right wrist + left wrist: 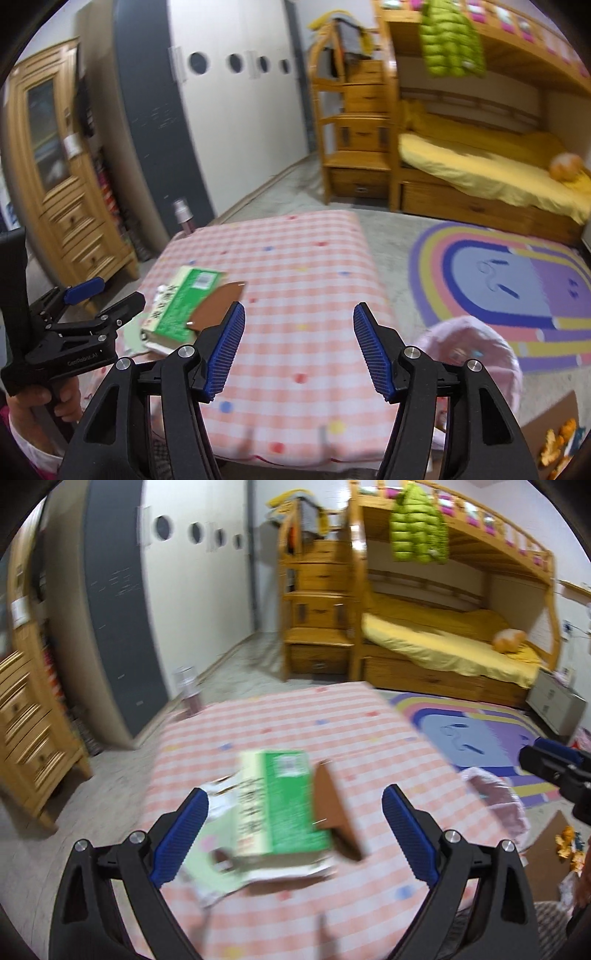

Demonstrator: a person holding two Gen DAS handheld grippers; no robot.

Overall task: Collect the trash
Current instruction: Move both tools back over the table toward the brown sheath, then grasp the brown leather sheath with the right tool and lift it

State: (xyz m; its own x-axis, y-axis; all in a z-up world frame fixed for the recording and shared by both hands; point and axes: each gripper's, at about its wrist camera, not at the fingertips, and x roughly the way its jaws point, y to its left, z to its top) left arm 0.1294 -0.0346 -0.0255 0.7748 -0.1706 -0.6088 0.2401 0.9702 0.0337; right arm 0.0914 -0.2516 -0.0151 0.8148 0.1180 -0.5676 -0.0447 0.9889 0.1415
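We see the pink checked mattress on the floor, carrying a flattened green carton with a brown cardboard flap near its left side. Our left hand-held gripper hovers wide open around that carton, gripping nothing. Our right hand-held gripper is likewise wide open and empty over the mattress, with a pink-lined bin just beside it.

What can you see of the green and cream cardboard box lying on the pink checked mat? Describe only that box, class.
The green and cream cardboard box is a flat printed carton, lying on its broad side on the pink checked mat. One face is green with a small code patch; the cream side carries dark lettering, too blurred to read. A brown cardboard flap juts from it, and crumpled pale paper lies under and beside it. The open left gripper frames it without touching.
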